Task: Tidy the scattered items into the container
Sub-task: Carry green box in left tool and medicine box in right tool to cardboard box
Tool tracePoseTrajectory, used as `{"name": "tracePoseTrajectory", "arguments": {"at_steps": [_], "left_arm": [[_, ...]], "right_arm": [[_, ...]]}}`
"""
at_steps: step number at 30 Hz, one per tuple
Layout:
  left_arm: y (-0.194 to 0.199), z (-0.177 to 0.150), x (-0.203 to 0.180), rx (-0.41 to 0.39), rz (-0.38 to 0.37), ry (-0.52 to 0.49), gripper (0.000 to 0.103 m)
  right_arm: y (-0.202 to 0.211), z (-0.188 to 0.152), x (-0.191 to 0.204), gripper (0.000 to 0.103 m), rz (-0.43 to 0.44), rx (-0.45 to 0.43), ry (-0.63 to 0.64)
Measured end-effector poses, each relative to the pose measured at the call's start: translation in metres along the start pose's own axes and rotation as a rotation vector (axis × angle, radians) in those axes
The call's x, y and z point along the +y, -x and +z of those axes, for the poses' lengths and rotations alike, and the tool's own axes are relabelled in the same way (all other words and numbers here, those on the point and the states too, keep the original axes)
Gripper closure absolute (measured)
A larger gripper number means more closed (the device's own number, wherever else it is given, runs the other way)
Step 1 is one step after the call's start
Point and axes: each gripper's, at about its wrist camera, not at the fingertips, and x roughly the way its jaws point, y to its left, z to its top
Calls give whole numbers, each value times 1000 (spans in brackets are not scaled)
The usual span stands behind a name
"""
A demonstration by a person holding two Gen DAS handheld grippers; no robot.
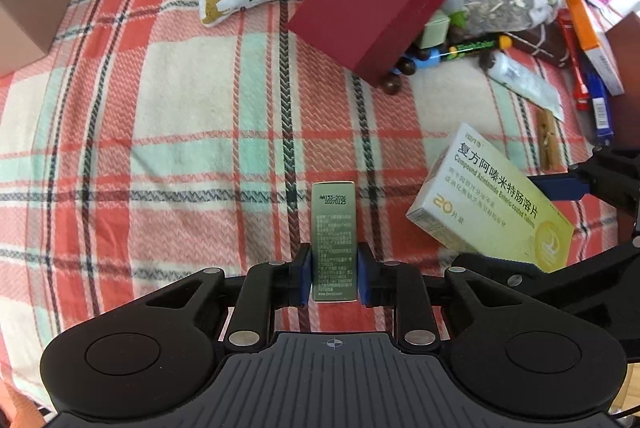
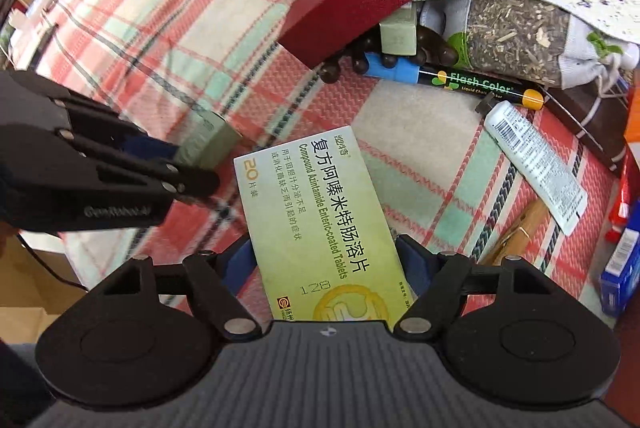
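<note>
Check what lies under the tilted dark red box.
The red box leans on a pale green block, dark brown beads and a blue piece. Whatever lies further beneath is covered.

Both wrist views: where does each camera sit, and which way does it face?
Left wrist: on the left tongs, looking steeply down at the plaid cloth; tongs grip a slim green box.
Right wrist: on the right tongs, facing down; tongs hold the tablet box.
Shared: both boxes, the red box, each other's tongs.

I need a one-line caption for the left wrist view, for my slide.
Left tongs shut on a slim green box above the plaid cloth; right tongs hold a tablet box alongside.
</note>
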Motion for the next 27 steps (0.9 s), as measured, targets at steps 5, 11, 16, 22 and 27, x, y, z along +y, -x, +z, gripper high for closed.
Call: {"name": "tracePoseTrajectory", "arguments": {"at_steps": [5,11,16,22,27], "left_arm": [[24,-1,-18,-58,20,9,83],[82,-18,-9,-136,63,38,83],[122,-30,-4,-200,102,54,83],[157,-35,4,-272,123,46,83],[176,-31,14,-323,130,29,83]], "right_arm": [[28,0,8,24,27,-77,-17],[72,-3,21,24,63,-181,6],[102,-4,37,24,97,-258,39],[127,3,57,24,110,-330,76],[142,15,71,24,80,-376,105]]}}
